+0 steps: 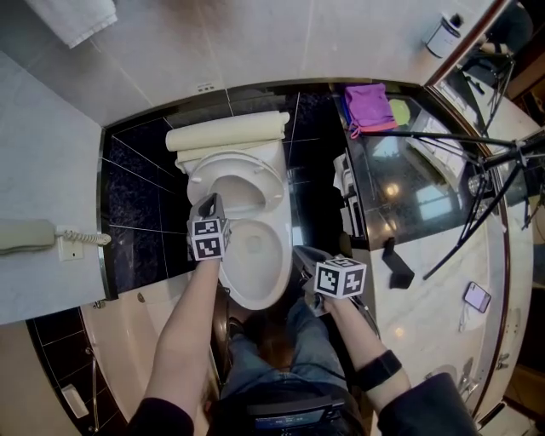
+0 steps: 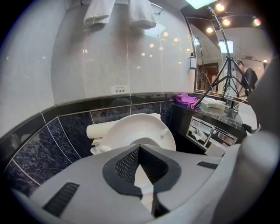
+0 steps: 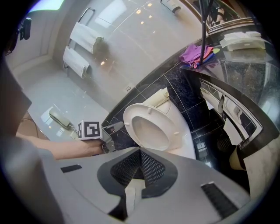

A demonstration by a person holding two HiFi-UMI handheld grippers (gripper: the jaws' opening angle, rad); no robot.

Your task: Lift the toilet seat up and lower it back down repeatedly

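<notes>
Toilet seat [image 1: 234, 163] looks stiff, light, slick plastic, hinged at its back; lift under its front rim. Left gripper [image 1: 211, 203] and right gripper [image 1: 308, 254] both clenched, empty

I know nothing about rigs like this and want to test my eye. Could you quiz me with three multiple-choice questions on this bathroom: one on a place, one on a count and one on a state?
1. Where does the purple cloth lie?
A. on the floor
B. on the dark counter beside the toilet
C. over the phone

2. How many white towels hang on the wall?
A. two
B. four
C. none

3. How does the toilet seat stand?
A. flat down on the rim
C. taken off and laid on the floor
B. tipped up off the bowl

Answers:
1. B, since the cloth sits at the counter's far end.
2. A, since two folded towels show side by side.
3. B, since the seat's underside with its bumpers faces out.
</notes>
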